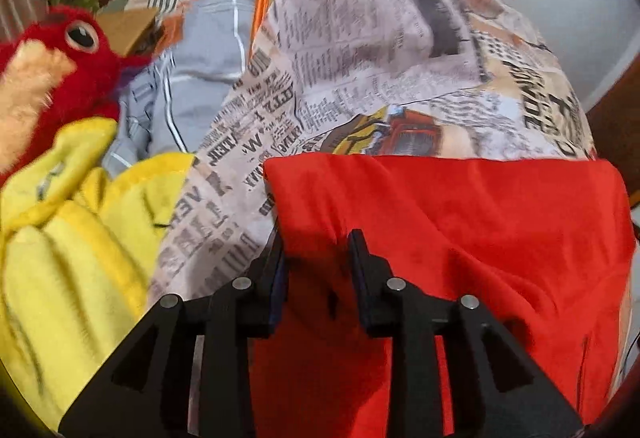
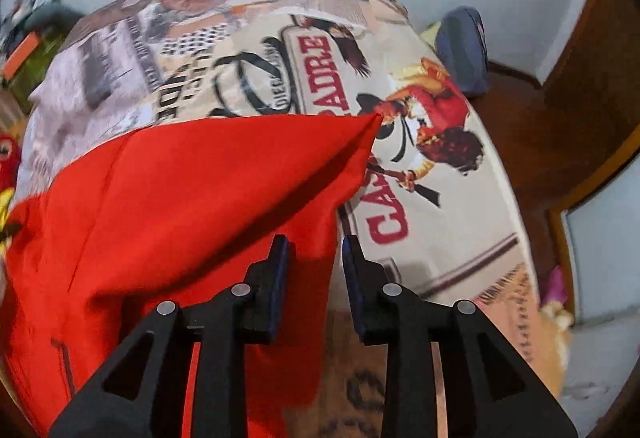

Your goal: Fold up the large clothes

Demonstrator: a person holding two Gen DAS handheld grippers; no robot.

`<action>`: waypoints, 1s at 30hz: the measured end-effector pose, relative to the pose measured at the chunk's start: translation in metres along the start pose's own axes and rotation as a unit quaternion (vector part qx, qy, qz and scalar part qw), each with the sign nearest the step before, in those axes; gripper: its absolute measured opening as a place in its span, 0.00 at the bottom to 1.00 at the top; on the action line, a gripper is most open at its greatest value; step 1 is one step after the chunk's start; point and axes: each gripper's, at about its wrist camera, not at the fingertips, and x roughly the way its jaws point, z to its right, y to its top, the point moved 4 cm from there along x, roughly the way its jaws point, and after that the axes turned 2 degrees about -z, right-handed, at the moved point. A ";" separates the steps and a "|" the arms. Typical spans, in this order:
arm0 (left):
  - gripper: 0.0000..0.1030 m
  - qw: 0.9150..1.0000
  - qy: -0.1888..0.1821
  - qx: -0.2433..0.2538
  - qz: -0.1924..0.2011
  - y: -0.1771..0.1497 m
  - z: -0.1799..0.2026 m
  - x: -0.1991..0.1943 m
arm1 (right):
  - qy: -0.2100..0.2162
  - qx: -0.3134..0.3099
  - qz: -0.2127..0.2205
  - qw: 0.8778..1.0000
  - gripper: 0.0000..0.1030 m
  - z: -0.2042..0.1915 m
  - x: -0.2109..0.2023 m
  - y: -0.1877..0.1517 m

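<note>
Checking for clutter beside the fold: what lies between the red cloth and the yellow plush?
A strip of newspaper-print bedcover separates the red cloth from the yellow plush, seen in the left wrist view.

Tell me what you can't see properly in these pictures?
- Red cloth: left view, its near part is hidden behind the left gripper; what garment it is stays unclear.
- Red toy bird: right view, cut off by the edge.
- Bedspread writing: right view, blurred, mostly unreadable.
- Right gripper: open, touching cloth unclear.

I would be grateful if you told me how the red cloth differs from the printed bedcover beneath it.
The red cloth is plain; the printed bedcover carries newspaper text and pictures. The red cloth covers only the near part, while the bedcover spreads well beyond it. The cloth is rumpled, the bedcover smoother. Both are fabric.
</note>
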 end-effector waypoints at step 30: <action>0.49 0.999 -0.007 0.052 0.002 -0.218 -0.002 -0.179 | 0.044 -0.071 0.029 0.996 0.57 -0.027 -0.163 -0.183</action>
